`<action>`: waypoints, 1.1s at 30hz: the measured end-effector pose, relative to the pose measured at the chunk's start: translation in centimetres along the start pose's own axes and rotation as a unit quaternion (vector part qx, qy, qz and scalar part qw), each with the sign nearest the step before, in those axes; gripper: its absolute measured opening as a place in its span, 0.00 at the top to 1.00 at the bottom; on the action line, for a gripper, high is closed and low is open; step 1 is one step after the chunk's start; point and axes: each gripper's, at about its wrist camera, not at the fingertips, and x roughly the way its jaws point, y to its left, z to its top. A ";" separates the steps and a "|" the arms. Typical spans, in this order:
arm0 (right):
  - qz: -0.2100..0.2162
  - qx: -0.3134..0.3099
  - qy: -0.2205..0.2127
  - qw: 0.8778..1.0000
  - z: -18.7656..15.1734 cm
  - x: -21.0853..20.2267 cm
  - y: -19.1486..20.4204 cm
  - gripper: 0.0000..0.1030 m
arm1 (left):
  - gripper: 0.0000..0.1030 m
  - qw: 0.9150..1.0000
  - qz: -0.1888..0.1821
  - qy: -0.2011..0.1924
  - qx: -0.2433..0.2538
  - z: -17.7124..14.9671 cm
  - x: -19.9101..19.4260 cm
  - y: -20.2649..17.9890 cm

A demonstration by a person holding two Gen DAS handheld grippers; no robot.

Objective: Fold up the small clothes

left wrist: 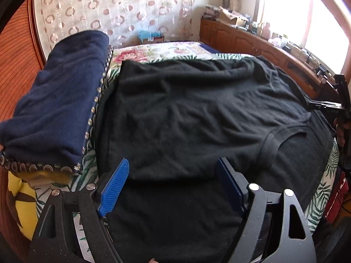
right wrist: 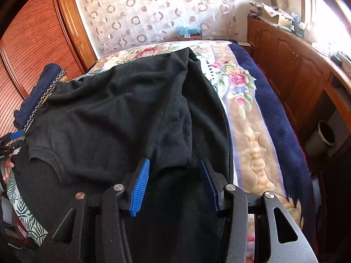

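Observation:
A black T-shirt (left wrist: 186,114) lies spread on the bed, with one part doubled back over the rest, and its ribbed neckline (left wrist: 271,144) shows near the right. My left gripper (left wrist: 173,164) hangs open and wide just over the folded edge, with nothing pinched. In the right wrist view the same black T-shirt (right wrist: 122,114) fills the middle, and my right gripper (right wrist: 174,162) stands partly open. A hanging fold of black cloth sits between its blue pads (right wrist: 140,182) without being pressed. Each gripper shows at the edge of the other's view.
A folded navy garment (left wrist: 54,100) with a sequinned trim rests on a yellow cushion (left wrist: 19,197) at the left. The floral bed cover (right wrist: 248,118) extends right. A wooden cabinet (right wrist: 291,65) and a grey bin (right wrist: 324,135) flank the bed's right side, and a slatted wardrobe (right wrist: 28,50) stands on its left.

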 end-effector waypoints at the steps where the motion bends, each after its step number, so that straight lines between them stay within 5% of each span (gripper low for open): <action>1: 0.003 -0.003 0.000 1.000 0.1 0.1 0.1 0.52 | 0.20 1.000 0.003 0.001 0.001 -0.1 0.2 0.0; 33: -0.028 -0.042 -0.036 0.998 -2.1 3.2 2.3 0.52 | 0.14 0.999 0.015 0.028 0.004 -1.1 1.7 0.1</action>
